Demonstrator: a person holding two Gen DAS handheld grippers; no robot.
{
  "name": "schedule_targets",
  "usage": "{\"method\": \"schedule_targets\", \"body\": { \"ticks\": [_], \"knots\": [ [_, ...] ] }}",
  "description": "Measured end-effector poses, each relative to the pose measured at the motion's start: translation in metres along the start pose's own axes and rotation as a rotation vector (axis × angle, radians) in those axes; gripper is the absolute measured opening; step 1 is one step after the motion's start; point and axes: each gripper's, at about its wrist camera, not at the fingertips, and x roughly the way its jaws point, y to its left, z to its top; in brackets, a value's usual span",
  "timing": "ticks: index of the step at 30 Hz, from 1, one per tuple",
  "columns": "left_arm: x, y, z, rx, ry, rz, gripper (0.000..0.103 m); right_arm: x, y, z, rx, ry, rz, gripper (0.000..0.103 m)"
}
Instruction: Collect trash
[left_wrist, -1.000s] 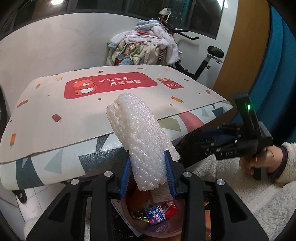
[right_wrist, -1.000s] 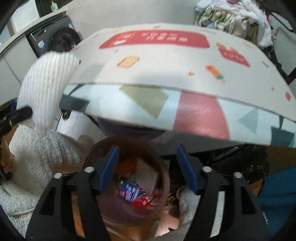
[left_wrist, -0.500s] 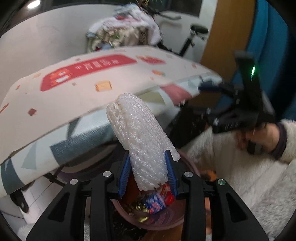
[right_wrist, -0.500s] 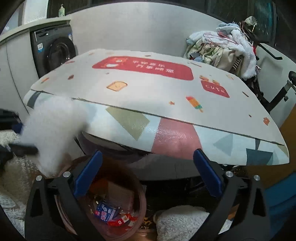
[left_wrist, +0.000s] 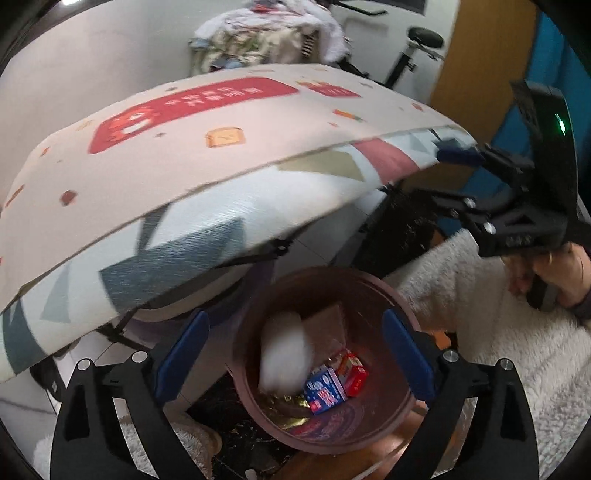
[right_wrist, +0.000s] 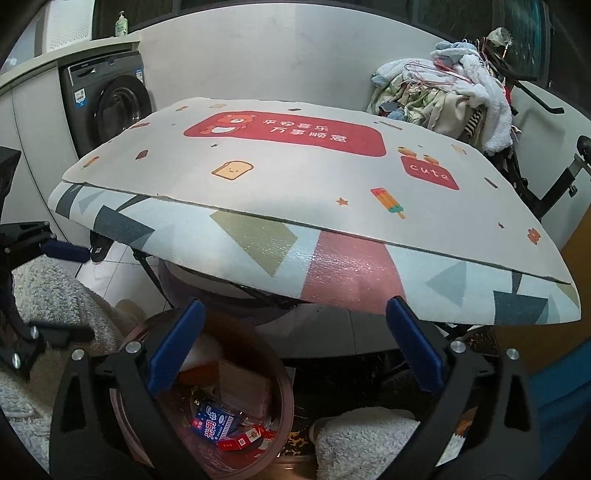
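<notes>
Foam wrap (left_wrist: 282, 349) lies in the bin (left_wrist: 369, 280) below the spread left gripper (left_wrist: 293, 356); right gripper (right_wrist: 295, 347) gapes empty; next, seek more trash

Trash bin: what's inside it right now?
Inside the trash bin lie the white foam net, a blue carton, a red box, brown cardboard and gold wrappers. Whatever sits beneath them is covered.

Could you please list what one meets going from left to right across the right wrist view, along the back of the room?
Soap bottle → washing machine → laundry pile → exercise bike.
</notes>
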Motion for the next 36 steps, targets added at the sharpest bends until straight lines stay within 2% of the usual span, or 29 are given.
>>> {"method": "schedule_targets", "body": {
  "ticks": [10,21,25,29,31,36],
  "knots": [
    [-0.031,0.026,0.005,-0.14,-0.14,0.069,0.096,0.004,0.006,-0.001,-0.022,0.017,-0.005,0.097],
    [-0.035,0.029,0.004,-0.152,-0.155,0.075,0.096,0.006,0.007,-0.002,-0.03,0.026,-0.009,0.097],
    [-0.041,0.03,0.009,-0.155,-0.17,0.126,0.096,0.005,0.005,0.002,-0.018,0.033,-0.02,0.097],
    [-0.068,0.033,0.03,-0.149,-0.243,0.221,0.097,-0.013,-0.003,0.029,0.013,0.008,0.003,0.097],
    [-0.086,0.034,0.043,-0.15,-0.298,0.234,0.097,-0.03,-0.005,0.052,-0.002,-0.028,-0.051,0.097],
    [-0.139,0.031,0.08,-0.148,-0.437,0.268,0.097,-0.076,-0.014,0.099,0.051,-0.123,-0.054,0.097]
  ]
}}
